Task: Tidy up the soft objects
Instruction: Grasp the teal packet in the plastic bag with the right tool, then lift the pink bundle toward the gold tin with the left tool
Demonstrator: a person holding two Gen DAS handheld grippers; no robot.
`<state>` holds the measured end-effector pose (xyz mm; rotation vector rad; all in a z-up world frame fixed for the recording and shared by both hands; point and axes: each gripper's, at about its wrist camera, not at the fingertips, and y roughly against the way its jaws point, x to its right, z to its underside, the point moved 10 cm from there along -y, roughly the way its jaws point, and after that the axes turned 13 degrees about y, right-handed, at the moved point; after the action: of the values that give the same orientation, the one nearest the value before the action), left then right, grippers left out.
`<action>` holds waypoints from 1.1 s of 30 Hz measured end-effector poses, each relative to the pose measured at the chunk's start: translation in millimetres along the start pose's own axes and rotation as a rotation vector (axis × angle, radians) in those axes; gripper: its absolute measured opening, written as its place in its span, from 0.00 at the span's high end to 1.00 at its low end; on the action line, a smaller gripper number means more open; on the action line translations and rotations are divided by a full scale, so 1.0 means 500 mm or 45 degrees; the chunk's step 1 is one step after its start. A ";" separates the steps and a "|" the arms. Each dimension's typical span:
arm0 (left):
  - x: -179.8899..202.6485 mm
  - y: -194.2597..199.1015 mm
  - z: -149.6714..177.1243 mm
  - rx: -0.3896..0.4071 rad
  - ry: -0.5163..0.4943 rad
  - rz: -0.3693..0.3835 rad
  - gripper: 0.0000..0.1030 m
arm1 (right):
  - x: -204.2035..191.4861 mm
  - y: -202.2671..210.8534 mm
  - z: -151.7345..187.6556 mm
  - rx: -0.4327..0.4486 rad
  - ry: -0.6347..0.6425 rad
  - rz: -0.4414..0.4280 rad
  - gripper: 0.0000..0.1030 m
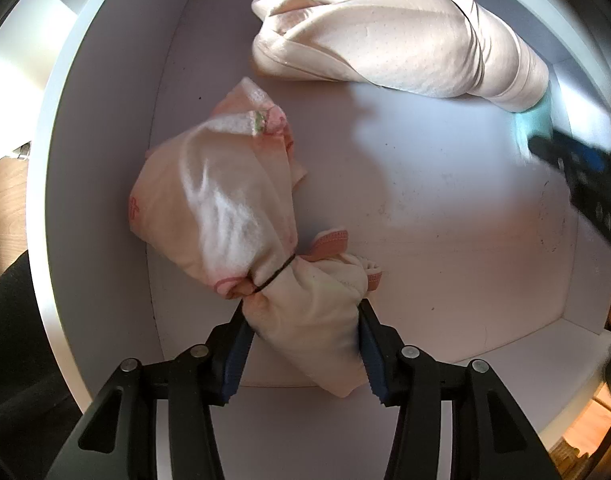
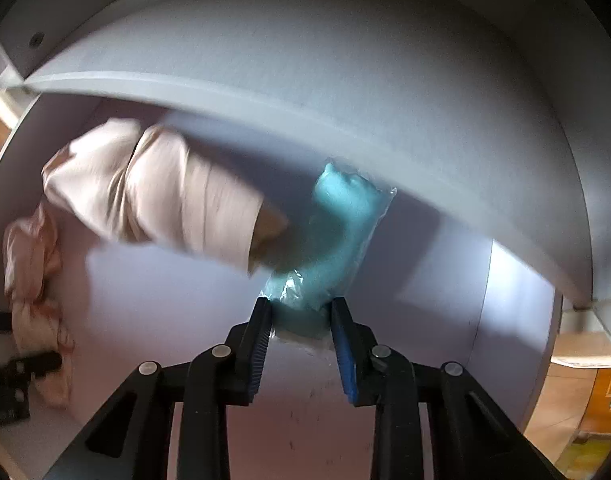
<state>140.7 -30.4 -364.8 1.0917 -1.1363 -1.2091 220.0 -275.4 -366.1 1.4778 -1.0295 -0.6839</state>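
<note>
my left claw [image 1: 303, 314] pinches the tied pink cloth bundle [image 1: 225, 216] near the drawer's [image 1: 105, 128] left wall. my right claw [image 2: 301, 312] is clamped on a teal item in clear wrap [image 2: 337, 224] by the back wall — rolled beige bundle [image 2: 157, 192] just beside it.

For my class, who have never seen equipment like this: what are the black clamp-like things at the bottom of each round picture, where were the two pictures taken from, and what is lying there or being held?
No robot here: a person holds a two-finger claw in each hand, each with a wide-angle camera looking along its fingers. One picture is from the left claw, the other from the right claw. Both look down into a white drawer. The left claw is closed on a pink cloth bundle tied with a dark band. The right claw pinches a blue soft item in clear plastic wrap. A rolled cream cloth lies near the drawer's far wall.
</note>
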 end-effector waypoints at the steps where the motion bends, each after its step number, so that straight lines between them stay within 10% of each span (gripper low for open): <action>1: 0.001 0.000 0.000 0.000 -0.001 0.000 0.51 | -0.003 0.002 0.012 -0.016 -0.002 -0.010 0.71; 7: 0.000 -0.004 0.000 0.001 0.000 -0.002 0.51 | -0.007 0.013 0.121 -0.189 -0.136 -0.164 0.68; 17: -0.008 -0.005 0.003 0.011 -0.001 0.009 0.51 | 0.063 -0.009 0.115 -0.117 -0.357 -0.252 0.60; 33: 0.006 0.011 0.012 0.091 -0.017 -0.007 0.53 | 0.071 -0.022 0.226 -0.263 -0.296 -0.115 0.69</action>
<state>135.5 -33.2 -358.7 1.1428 -1.1950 -1.1897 140.2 -359.8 -392.0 1.2915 -1.0371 -1.0149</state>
